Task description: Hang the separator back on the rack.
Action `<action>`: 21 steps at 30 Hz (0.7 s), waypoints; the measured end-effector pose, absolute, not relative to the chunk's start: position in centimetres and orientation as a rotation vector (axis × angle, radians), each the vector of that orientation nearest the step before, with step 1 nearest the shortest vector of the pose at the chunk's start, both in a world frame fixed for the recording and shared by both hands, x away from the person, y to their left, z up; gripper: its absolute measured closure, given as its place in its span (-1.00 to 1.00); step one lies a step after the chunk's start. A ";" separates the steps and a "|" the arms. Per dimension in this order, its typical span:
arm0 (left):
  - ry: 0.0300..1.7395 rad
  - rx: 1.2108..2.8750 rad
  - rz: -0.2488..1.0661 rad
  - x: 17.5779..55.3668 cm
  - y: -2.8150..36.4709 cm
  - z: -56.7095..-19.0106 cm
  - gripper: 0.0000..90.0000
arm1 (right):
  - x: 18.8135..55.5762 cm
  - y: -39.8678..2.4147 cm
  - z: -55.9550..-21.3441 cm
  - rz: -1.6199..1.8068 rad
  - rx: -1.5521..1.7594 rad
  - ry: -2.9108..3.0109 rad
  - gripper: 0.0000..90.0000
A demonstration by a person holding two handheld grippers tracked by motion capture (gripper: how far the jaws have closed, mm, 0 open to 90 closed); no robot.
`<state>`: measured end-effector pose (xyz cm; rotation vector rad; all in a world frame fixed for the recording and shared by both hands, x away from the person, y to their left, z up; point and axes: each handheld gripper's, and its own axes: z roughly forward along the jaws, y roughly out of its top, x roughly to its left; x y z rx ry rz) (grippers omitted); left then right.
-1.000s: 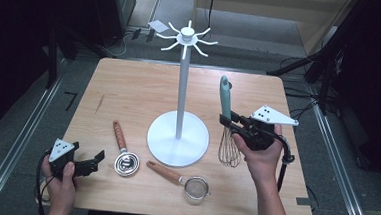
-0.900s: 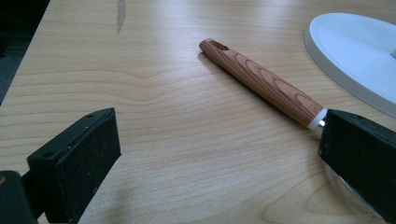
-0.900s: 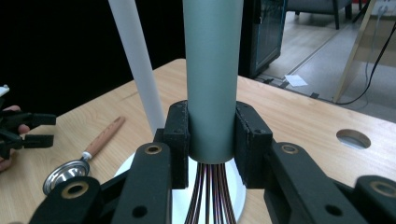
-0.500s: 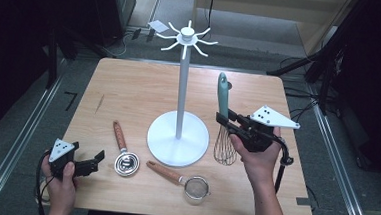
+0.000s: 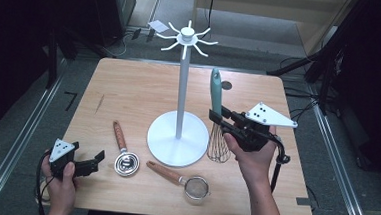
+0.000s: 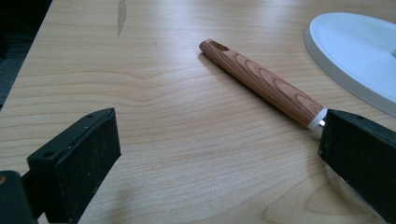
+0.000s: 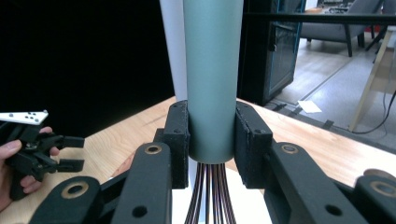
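While the right gripper (image 5: 217, 117) clamps the grey-green plastic handle of a wire balloon whisk (image 5: 216, 94), its two black pads press on the handle from either side, just above the point where the wires gather. That whisk stands nearly upright, handle uppermost, with its wire cage (image 5: 218, 147) low over the light wooden table (image 5: 129, 91) at the right-hand rim of the white round base (image 5: 161, 136) of a tall white hook stand (image 5: 182, 82). Whether the cage touches the wood cannot be told. From the right gripper view, the stand's pole rises directly behind the handle and close to it; the ring of white hooks (image 5: 187, 37) sits well above the top of the handle.

Near the front left corner, the left gripper (image 5: 95, 162) rests low at the table, jaws apart and nothing between them. Just beyond it lies a small steel ladle with a wood-grain handle (image 6: 261, 81), its bowl partly hidden behind one jaw in the left gripper view. A small mesh strainer with a wooden handle (image 5: 196, 187) lies in front of the stand's base, near the front edge.

Open wood lies behind the stand and across the left half of the table. To the right of the whisk the table edge is near, and the person's right forearm (image 5: 265, 202) crosses the front right corner.
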<state>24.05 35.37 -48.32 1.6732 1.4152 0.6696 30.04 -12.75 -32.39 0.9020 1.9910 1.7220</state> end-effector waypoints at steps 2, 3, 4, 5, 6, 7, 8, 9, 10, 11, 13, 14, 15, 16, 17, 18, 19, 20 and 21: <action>1.412 1.676 0.672 24.0 35.3 -48.3 -1.00 | 30.0 -12.4 -31.9 1.733 0.887 1.983 0.58; 1.412 1.676 0.672 24.0 35.3 -48.3 -1.00 | 30.0 -12.3 -31.7 1.739 0.880 1.981 0.58; 1.413 1.677 0.674 24.0 35.3 -48.3 -1.00 | 29.9 -12.2 -31.5 1.745 0.874 1.981 0.58; 1.411 1.678 0.677 24.0 35.3 -48.3 -1.00 | 29.9 -12.2 -31.3 1.752 0.869 1.976 0.58; 1.411 1.678 0.677 24.0 35.3 -48.3 -1.00 | 29.9 -12.1 -31.2 1.760 0.861 1.973 0.58; 1.412 1.679 0.677 24.0 35.3 -48.3 -1.00 | 29.9 -12.0 -30.9 1.765 0.859 1.969 0.58; 1.412 1.679 0.677 24.0 35.3 -48.3 -1.00 | 29.9 -12.0 -30.9 1.765 0.859 1.969 0.58; 1.412 1.679 0.677 24.0 35.3 -48.3 -1.00 | 29.8 -11.7 -30.5 1.773 0.847 1.964 0.58; 1.413 1.678 0.677 24.0 35.3 -48.3 -1.00 | 29.8 -11.6 -30.3 1.778 0.843 1.965 0.58; 1.414 1.678 0.677 24.0 35.3 -48.3 -1.00 | 29.8 -11.5 -30.2 1.782 0.838 1.961 0.58; 1.414 1.677 0.676 24.0 35.3 -48.3 -1.00 | 29.7 -11.4 -30.0 1.786 0.835 1.958 0.58; 1.413 1.677 0.676 24.0 35.3 -48.3 -1.00 | 29.7 -11.4 -29.8 1.789 0.828 1.952 0.58; 1.414 1.677 0.676 24.0 35.3 -48.3 -1.00 | 29.8 -11.3 -29.6 1.795 0.828 1.951 0.58; 1.414 1.678 0.676 24.0 35.3 -48.3 -1.00 | 29.8 -11.2 -29.4 1.802 0.828 1.948 0.58; 1.414 1.677 0.676 24.0 35.3 -48.3 -1.00 | 29.8 -11.1 -29.3 1.807 0.825 1.939 0.58; 1.414 1.678 0.675 24.0 35.3 -48.3 -1.00 | 29.8 -11.0 -28.9 1.815 0.820 1.935 0.58; 1.414 1.678 0.674 24.0 35.3 -48.3 -1.00 | 29.8 -11.0 -28.9 1.815 0.820 1.935 0.58; 1.414 1.677 0.674 24.1 35.3 -48.3 -1.00 | 29.7 -10.8 -28.8 1.832 0.810 1.936 0.58; 1.414 1.677 0.674 24.1 35.3 -48.3 -1.00 | 29.7 -10.8 -28.8 1.832 0.810 1.936 0.58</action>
